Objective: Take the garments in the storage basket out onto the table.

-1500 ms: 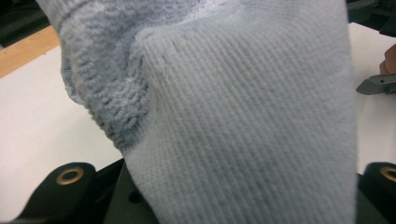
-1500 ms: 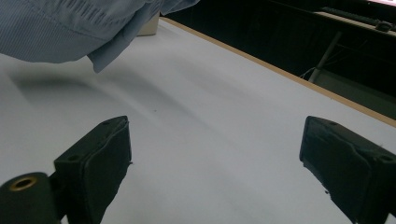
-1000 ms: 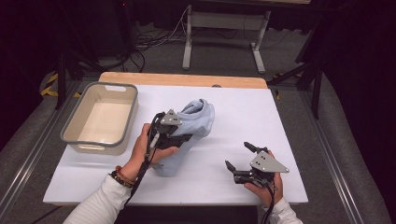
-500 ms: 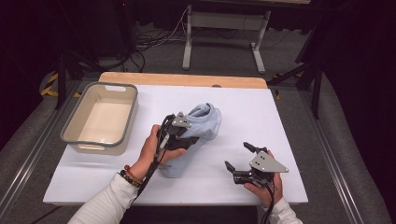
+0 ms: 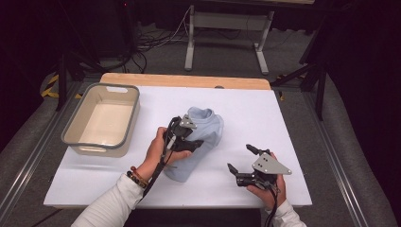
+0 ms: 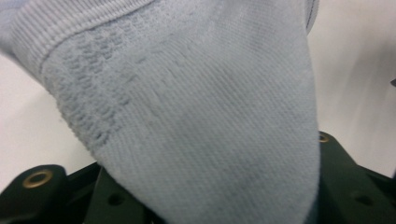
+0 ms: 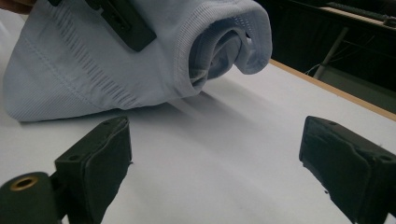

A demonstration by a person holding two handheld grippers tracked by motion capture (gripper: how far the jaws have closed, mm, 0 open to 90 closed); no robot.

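A: Where is the garment lying now?

B: The light blue garment (image 5: 201, 142) is lying bunched up in the middle of the white surface (image 5: 265, 118), to the right of the beige bin (image 5: 75, 137), and it is not touching the bin. In the right gripper view the ribbed hem (image 7: 184, 51) is curling over itself at the near end.

A: What is the left gripper doing?

B: The left gripper (image 5: 189, 139) is resting on top of the garment, with the person's left hand (image 5: 158, 146) around it. Its jaws have just been opening. In the left gripper view the knit cloth (image 6: 201, 121) is hanging between the jaws and covering them, so I cannot tell if the pads are still pressing it.

A: And the right one?

B: The right gripper (image 5: 241, 161) is sitting low over the near right part of the surface, well apart from the garment. Its jaws are standing wide apart, and between them there is only bare white surface. The right hand (image 5: 267, 189) is holding it from behind.
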